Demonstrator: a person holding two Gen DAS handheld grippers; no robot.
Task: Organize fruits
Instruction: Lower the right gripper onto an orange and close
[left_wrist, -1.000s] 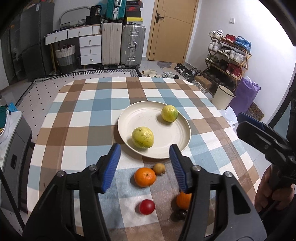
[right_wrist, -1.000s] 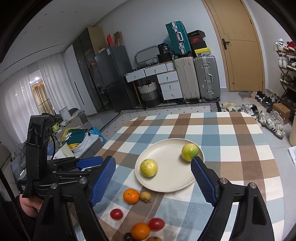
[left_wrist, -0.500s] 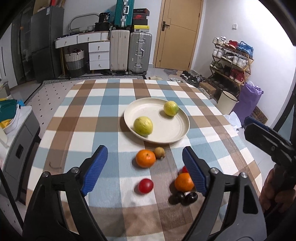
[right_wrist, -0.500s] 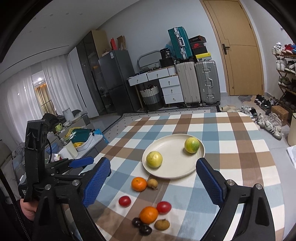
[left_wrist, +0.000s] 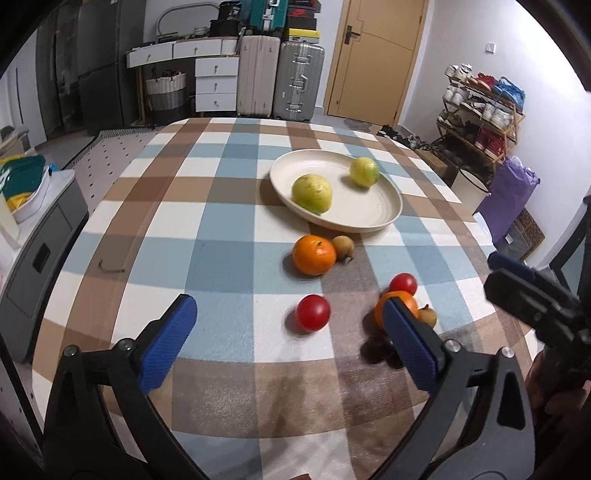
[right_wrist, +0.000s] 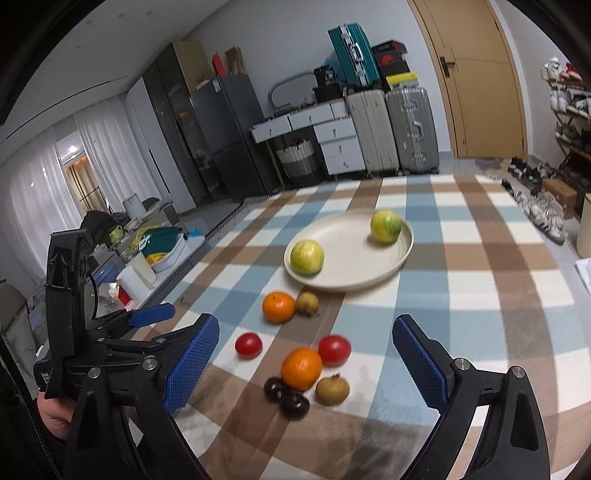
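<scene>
1. Cream plate (right_wrist: 369, 282), round and shallow, lying far ahead of the right claw (right_wrist: 306, 360); holding two yellow-green fruits (right_wrist: 307, 257), one at the near left, one at the far rim.
2. Orange (right_wrist: 279, 307) touching a small brown fruit (right_wrist: 307, 303), just short of the plate.
3. Red tomato (right_wrist: 248, 345) alone, ahead-left.
4. Between the fingers: second orange (right_wrist: 301, 368), second tomato (right_wrist: 334, 349), brown fruit (right_wrist: 332, 389), two dark fruits (right_wrist: 284, 397), clustered.

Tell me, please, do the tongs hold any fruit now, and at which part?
Nothing is held. The left tongs and the right tongs are both open and empty above the table; every fruit lies free.
</scene>
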